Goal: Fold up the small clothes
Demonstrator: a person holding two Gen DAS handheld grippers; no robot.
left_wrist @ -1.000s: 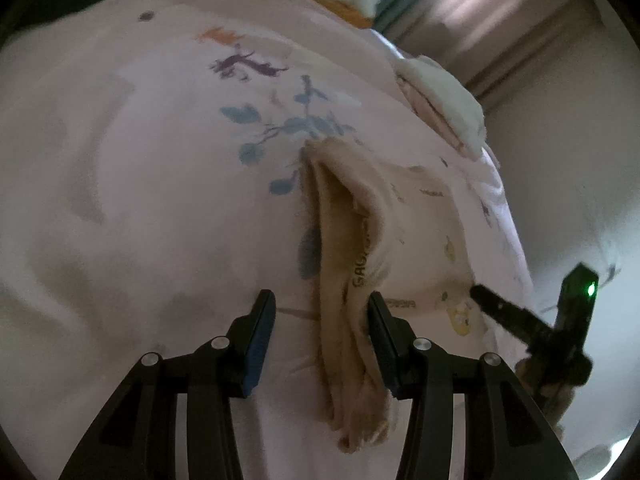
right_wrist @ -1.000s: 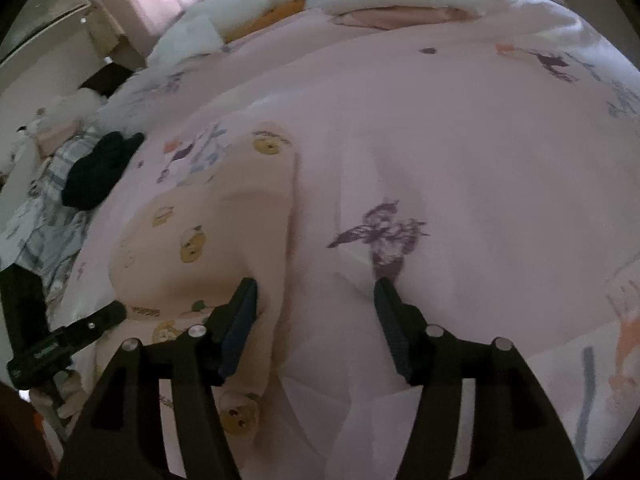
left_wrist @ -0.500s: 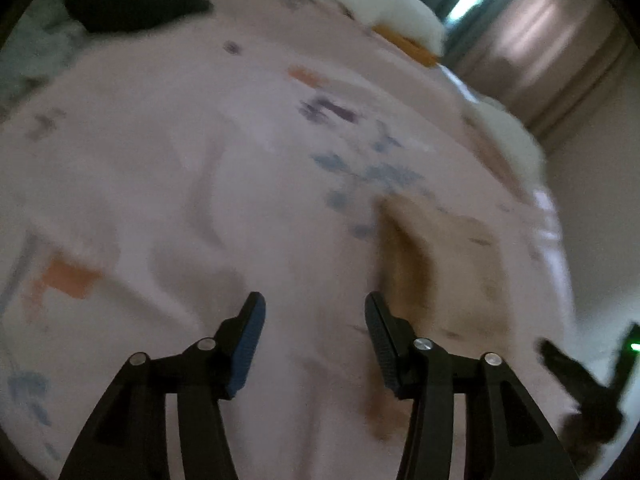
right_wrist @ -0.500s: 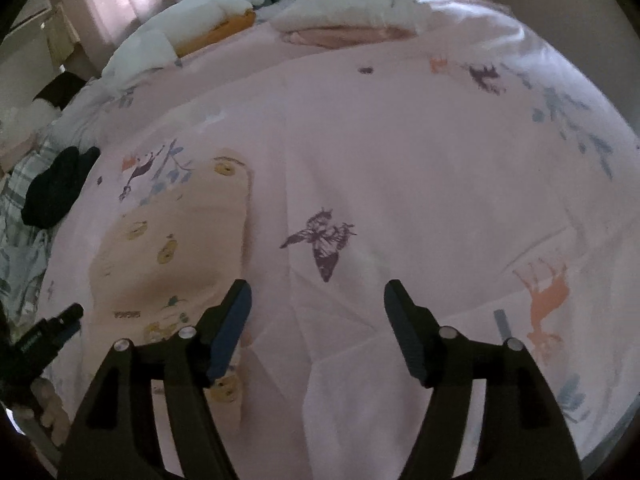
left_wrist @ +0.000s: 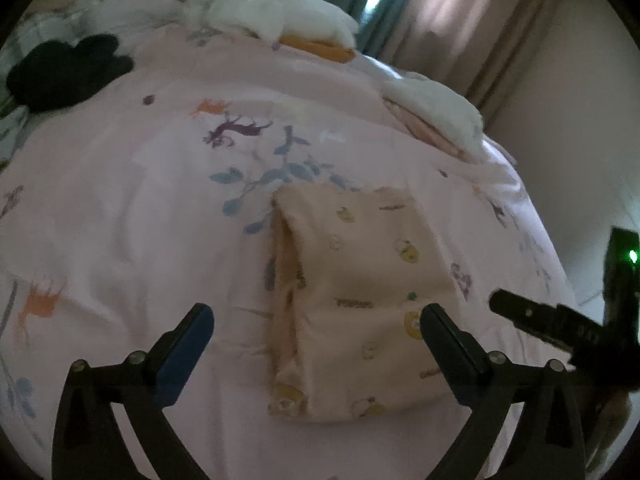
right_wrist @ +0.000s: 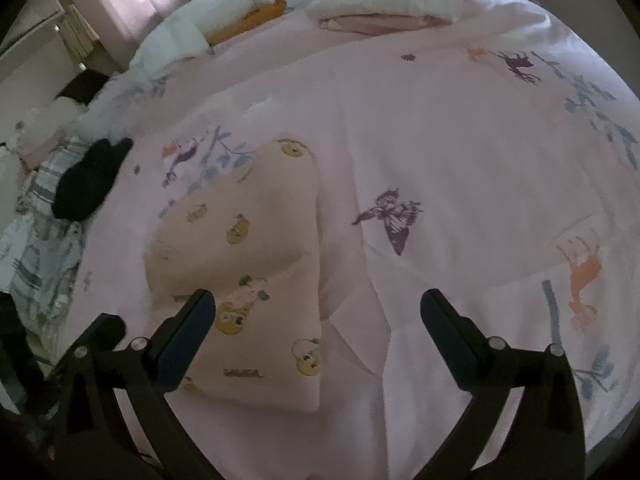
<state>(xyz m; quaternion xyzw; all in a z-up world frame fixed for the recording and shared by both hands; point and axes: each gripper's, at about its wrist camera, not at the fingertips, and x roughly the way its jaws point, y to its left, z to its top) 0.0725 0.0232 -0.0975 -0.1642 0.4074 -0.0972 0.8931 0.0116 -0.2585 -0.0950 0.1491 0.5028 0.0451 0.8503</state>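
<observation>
- Left tool [left_wrist: 316,322]: jaws spread wide, have just been opening, nothing gripped; it hangs above the bed, clear of the cloth.
- Its right finger [left_wrist: 448,344] sits over the garment's right edge in the picture; left finger over bare sheet.
- Right tool [right_wrist: 318,310]: jaws wide too, just been opening, pads press on nothing.
- Its left finger [right_wrist: 188,332] overlaps the garment in view; right finger over sheet only.
- Right tool also shows at the right edge of the left wrist view [left_wrist: 560,328], green light lit on it.
- Garment [left_wrist: 360,300]: beige, small, yellow cartoon prints, lying folded flat on the bed, layered edges stacked along its left side in the left view.
- Same garment [right_wrist: 248,280] in the right view, lower left of centre, just beside a purple butterfly print [right_wrist: 390,216].
- Sheet [left_wrist: 120,208]: pink, printed with deer, leaves, butterflies; creased.
- Black cloth [left_wrist: 64,72] well apart at the far left, beside plaid fabric [right_wrist: 44,248].
- Two white folded stacks [left_wrist: 276,16] at the far end, near curtains [left_wrist: 460,20].
</observation>
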